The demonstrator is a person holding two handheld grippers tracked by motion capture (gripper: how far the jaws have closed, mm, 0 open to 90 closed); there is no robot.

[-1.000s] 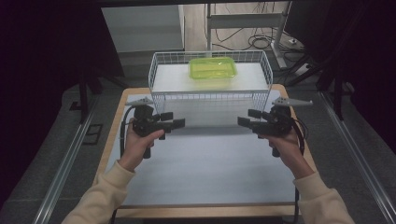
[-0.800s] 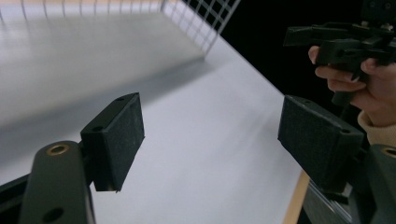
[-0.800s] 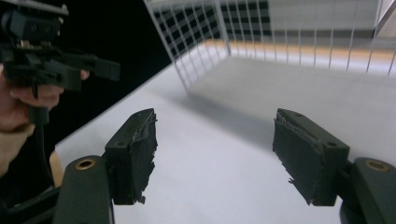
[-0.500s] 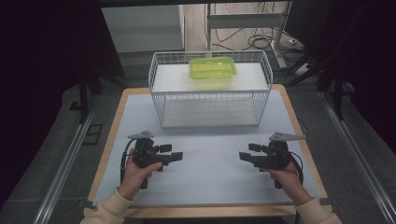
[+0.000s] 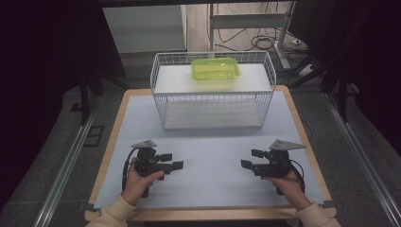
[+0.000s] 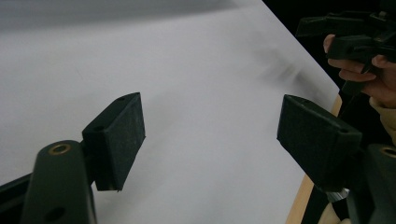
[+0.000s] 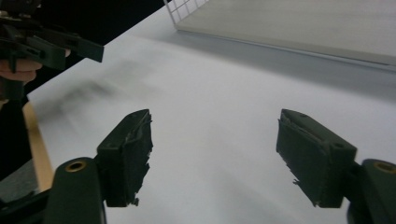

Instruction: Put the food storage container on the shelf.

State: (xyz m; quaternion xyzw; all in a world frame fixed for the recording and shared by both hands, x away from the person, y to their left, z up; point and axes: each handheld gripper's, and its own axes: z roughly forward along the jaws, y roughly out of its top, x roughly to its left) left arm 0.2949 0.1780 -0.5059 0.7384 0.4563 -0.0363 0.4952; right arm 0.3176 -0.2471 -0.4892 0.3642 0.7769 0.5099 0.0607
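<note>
My left gripper [image 5: 172, 161] sits low over the white table mat [image 5: 213, 146] at the near left, pointing right. Its jaws [image 6: 210, 109] are open with only bare mat between them. My right gripper [image 5: 252, 158] mirrors it at the near right, pointing left. Its jaws [image 7: 215, 135] are open and have just been opening wider, with nothing between them. Each gripper view shows the other gripper farther off, the right gripper [image 6: 355, 37] and the left gripper [image 7: 42, 44]. A person's hand holds each one.
A white wire basket [image 5: 213, 101] stands at the far middle of the table, and its corner [image 7: 187, 9] shows in the right gripper view. A lime-green plastic container [image 5: 215, 70] rests on the basket's upper shelf. Wooden table edges [image 5: 111, 156] border the mat.
Both hands have come down and back from just in front of the basket to low over the mat's near part. The two grippers now face each other there.
</note>
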